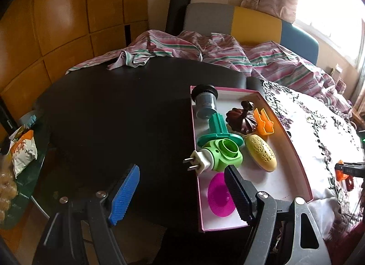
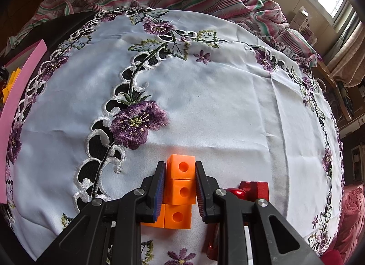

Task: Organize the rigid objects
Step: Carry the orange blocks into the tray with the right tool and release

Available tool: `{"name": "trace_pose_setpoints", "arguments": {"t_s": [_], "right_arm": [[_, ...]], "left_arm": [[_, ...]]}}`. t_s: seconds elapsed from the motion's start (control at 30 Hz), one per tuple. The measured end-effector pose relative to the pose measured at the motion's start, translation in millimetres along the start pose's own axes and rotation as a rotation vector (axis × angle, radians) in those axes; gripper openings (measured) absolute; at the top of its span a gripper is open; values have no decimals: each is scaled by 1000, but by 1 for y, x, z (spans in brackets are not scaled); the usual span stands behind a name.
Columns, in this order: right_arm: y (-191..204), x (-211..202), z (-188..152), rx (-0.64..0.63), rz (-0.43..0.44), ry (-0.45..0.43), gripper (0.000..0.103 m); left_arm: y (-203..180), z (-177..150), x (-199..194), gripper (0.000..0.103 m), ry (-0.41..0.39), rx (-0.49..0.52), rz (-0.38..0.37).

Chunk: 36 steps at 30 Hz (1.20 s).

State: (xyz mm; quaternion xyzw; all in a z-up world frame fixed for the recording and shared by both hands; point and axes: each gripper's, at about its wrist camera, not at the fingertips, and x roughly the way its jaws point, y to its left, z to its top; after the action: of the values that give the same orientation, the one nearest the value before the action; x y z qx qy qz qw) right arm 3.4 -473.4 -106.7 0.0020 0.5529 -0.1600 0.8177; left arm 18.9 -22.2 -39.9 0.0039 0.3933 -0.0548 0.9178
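The pink tray (image 1: 294, 146) is holding a teal funnel piece (image 1: 216, 128), green plug-in light (image 1: 219, 154), yellow oval case (image 1: 262, 152), magenta disc (image 1: 219, 198) and orange clip (image 1: 263, 121). The left gripper (image 1: 182, 194) is hanging released, gaping over the tray's near edge, gripping nothing. The right gripper (image 2: 180, 187) is clenching the orange cube block (image 2: 181, 180) on the embroidered cloth (image 2: 228, 105).
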Motion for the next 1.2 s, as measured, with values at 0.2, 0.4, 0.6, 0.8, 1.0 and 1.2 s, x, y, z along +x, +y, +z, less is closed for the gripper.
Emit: {"name": "trace_pose_setpoints", "arguments": {"t_s": [0.2, 0.4, 0.6, 0.8, 1.0, 1.2], "right_arm": [[-2, -1, 1, 12, -2, -6, 24], [-8, -8, 3, 47, 12, -41, 23], [-5, -3, 3, 31, 3, -19, 23], [-9, -11, 3, 53, 26, -46, 22], [4, -29, 7, 60, 70, -93, 19], [22, -37, 9, 39, 76, -110, 19]], "left_arm": [[5, 1, 3, 77, 13, -21, 0], [10, -1, 6, 78, 23, -34, 13], [16, -3, 7, 78, 33, -55, 2], [17, -3, 6, 78, 27, -50, -5], [17, -3, 8, 78, 35, -55, -11], [20, -2, 5, 78, 24, -62, -15]]}}
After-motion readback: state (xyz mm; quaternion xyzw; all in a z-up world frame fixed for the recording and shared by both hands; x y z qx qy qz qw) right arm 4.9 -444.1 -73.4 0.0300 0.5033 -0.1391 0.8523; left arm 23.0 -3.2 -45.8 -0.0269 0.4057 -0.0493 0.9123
